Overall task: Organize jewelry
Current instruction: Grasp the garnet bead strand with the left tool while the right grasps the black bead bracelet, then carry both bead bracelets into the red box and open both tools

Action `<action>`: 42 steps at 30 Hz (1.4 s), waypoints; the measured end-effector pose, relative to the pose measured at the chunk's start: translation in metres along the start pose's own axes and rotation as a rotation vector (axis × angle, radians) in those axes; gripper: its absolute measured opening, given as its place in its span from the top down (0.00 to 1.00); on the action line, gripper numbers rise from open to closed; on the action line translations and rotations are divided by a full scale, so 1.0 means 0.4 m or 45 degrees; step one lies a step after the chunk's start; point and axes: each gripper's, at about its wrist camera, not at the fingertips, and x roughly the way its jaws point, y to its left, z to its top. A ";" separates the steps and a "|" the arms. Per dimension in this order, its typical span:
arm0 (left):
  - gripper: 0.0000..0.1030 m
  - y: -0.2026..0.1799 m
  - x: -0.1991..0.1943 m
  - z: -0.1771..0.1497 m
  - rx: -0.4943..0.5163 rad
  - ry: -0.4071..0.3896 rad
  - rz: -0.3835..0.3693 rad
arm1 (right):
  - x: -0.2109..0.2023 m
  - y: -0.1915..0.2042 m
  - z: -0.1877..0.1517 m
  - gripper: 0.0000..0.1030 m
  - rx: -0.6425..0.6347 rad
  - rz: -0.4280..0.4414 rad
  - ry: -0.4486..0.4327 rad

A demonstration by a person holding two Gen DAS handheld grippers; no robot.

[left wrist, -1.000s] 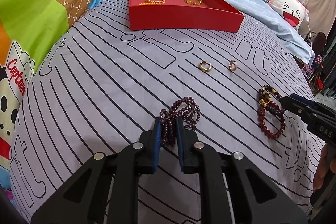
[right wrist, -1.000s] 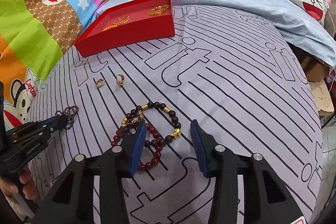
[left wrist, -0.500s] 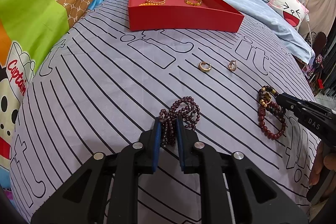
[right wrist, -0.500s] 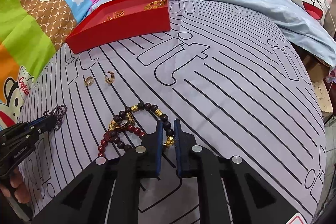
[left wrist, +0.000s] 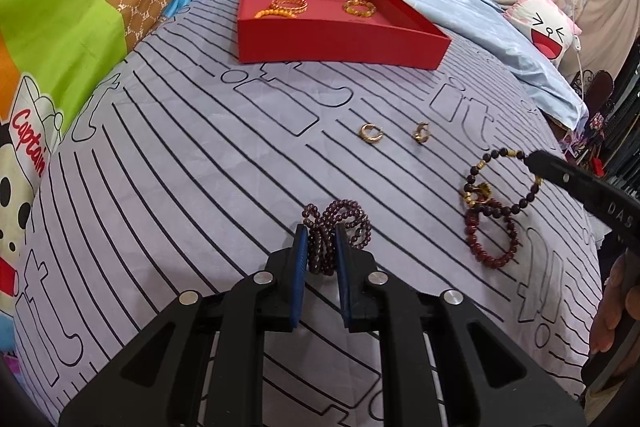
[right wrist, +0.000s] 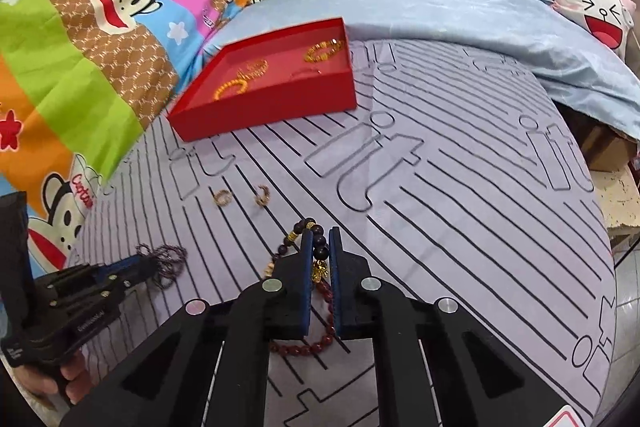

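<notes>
My right tongs (right wrist: 320,255) had just been closing, and their blue pads now pinched the black and gold bead bracelet (left wrist: 496,183) with almost no gap left. A second earlier that bracelet lay flat on the striped bed cover (left wrist: 180,167) between wide-open jaws. Now its upper loop had come up off the cover and hung from the tips, as the left wrist view showed. The dark red bead bracelet (left wrist: 490,239) was tangled with it at a gold charm and still lay mostly on the cover, so I judged it might be dragged along.

My left tongs (left wrist: 320,251) had not changed. They were nearly shut on the purple bead strand (left wrist: 340,223), which still rested bunched on the cover where it had been.

Two gold hoop earrings (left wrist: 394,133) lay untouched side by side farther up the bed. The red tray (left wrist: 340,39) sat beyond them near the pillows, already holding several gold and orange bracelets.

I took this to mean both hands had a piece secured, and carrying them to the tray came next.
</notes>
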 end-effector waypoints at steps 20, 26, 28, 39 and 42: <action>0.52 -0.029 -0.004 -0.002 0.041 -0.002 -0.034 | -0.041 0.030 0.029 0.93 -0.024 0.045 -0.044; 0.55 -0.038 0.038 -0.005 0.074 0.006 0.001 | -0.034 0.036 0.026 0.93 -0.017 0.057 -0.035; 0.60 -0.040 0.050 -0.004 0.082 -0.001 0.013 | -0.033 0.038 0.026 0.92 -0.018 0.059 -0.033; 0.94 -0.038 0.038 0.001 0.070 -0.009 -0.070 | -0.033 0.043 0.025 0.93 -0.014 0.075 -0.030; 0.94 -0.039 0.024 0.005 0.063 -0.013 -0.087 | -0.039 0.045 0.029 0.93 -0.012 0.081 -0.038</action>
